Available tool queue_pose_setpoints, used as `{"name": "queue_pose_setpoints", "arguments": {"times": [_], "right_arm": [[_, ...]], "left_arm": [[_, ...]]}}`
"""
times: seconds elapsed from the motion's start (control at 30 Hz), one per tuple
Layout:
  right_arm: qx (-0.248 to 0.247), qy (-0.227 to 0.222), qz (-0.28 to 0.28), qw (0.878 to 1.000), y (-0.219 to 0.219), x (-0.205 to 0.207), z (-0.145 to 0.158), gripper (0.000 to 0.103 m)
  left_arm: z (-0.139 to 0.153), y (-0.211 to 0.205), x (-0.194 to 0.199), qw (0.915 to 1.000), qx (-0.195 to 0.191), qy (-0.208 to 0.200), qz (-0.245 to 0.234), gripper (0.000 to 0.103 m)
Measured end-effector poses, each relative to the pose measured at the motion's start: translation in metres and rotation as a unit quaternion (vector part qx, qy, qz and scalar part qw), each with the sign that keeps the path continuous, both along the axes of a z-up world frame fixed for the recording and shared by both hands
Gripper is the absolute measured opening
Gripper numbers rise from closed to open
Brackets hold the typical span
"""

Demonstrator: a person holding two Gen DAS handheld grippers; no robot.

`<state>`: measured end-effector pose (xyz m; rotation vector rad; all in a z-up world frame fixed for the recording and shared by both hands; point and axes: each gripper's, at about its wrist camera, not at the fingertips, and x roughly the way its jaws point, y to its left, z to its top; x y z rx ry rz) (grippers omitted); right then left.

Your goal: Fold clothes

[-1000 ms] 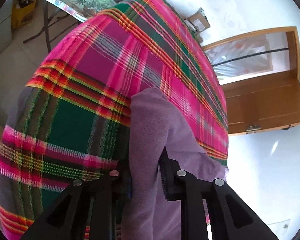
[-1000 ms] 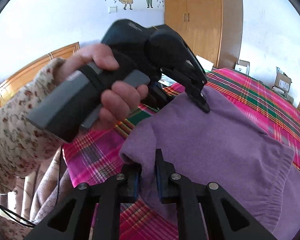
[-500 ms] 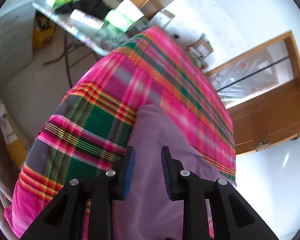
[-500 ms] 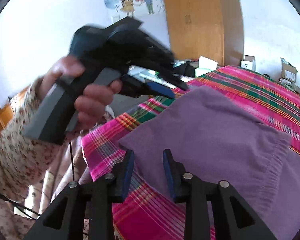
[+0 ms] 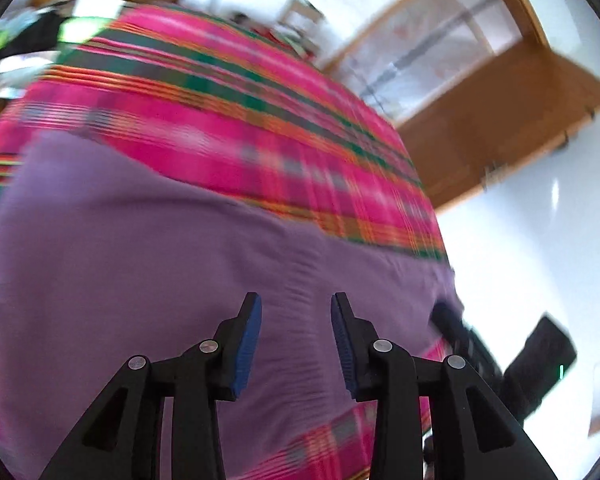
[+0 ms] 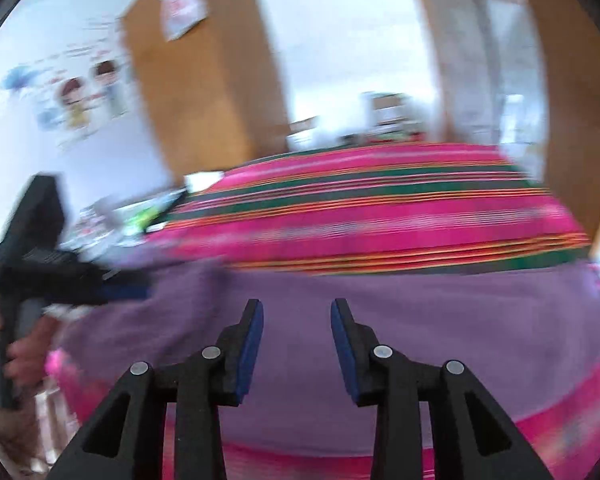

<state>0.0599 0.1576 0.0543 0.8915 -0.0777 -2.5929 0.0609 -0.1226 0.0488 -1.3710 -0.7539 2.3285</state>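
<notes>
Purple garment (image 5: 148,264) lies released at lower frame; both grippers' jaws, just opened, spread empty; next fold is best gripped at corners.

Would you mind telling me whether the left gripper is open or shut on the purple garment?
Open: the left gripper has bare pads, above the purple garment.

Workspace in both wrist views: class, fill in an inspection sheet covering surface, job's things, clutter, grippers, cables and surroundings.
Surface: pink, green and orange plaid cloth, blurred.
Job's things: purple knit garment lying flat on the plaid cloth.
Clutter: blurred items on a side table; small boxes beyond the cloth.
Grippers: left gripper and right gripper have just been opening; jaws apart, nothing between them.
Cables: nothing seen.
Surroundings: wooden wardrobe, cartoon wall sticker, wooden door.
</notes>
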Motion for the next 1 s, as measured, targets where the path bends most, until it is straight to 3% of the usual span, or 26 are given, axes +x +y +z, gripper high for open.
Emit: {"name": "queue_pose_setpoints", "arguments": {"times": [0.17, 0.37, 0.5, 0.67, 0.87, 0.9, 1.0], "right_arm": [[0.051, -0.005, -0.125, 0.991, 0.084, -0.026, -0.005, 0.036], [0.025, -0.046, -0.209, 0.976, 0.149, -0.056, -0.018, 0.036], [-0.009, -0.068, -0.226, 0.972, 0.175, -0.072, -0.024, 0.036], [0.019, -0.084, -0.237, 0.968, 0.192, -0.095, -0.029, 0.036], [0.027, -0.108, -0.201, 0.973, 0.193, -0.117, -0.041, 0.036], [0.027, -0.108, -0.2, 0.973, 0.193, -0.118, -0.042, 0.034], [0.049, -0.104, -0.198, 0.973, 0.189, -0.12, -0.043, 0.01]], "left_arm": [[-0.012, 0.052, -0.019, 0.9976, -0.019, -0.016, -0.065, 0.037], [-0.03, 0.087, -0.045, 0.9932, -0.03, -0.046, -0.102, 0.037], [-0.03, 0.1, -0.055, 0.9919, -0.043, -0.048, -0.109, 0.037], [-0.035, 0.111, -0.072, 0.9915, -0.047, -0.055, -0.108, 0.037], [-0.034, 0.119, -0.083, 0.9912, -0.048, -0.053, -0.112, 0.037], [-0.034, 0.12, -0.085, 0.9913, -0.047, -0.052, -0.111, 0.038], [-0.034, 0.122, -0.089, 0.9916, -0.046, -0.051, -0.11, 0.038]]}}
